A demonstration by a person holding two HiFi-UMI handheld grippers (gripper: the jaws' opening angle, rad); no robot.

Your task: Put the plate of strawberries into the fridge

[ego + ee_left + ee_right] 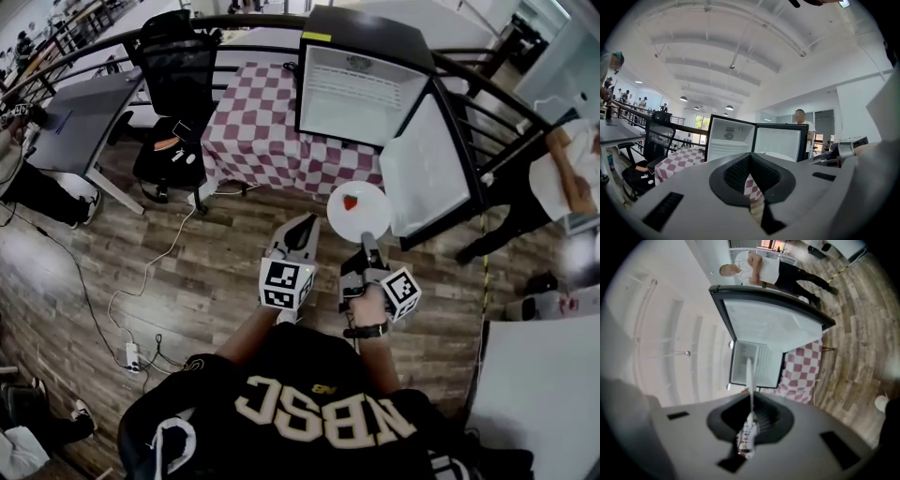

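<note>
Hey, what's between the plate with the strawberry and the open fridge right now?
In the head view, only the checkered tablecloth draped under the fridge and some wood floor lie between it and the plate. Nothing blocks the way.

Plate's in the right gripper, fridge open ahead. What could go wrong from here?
1. The right gripper pinches the plate only at its near rim; a tilt may roll the loose strawberry off.
2. The open fridge door stands close on the right of the path; the plate's far edge might clip it or the fridge frame.
3. The left gripper is shut and empty, so nothing backs up a slip.
</note>
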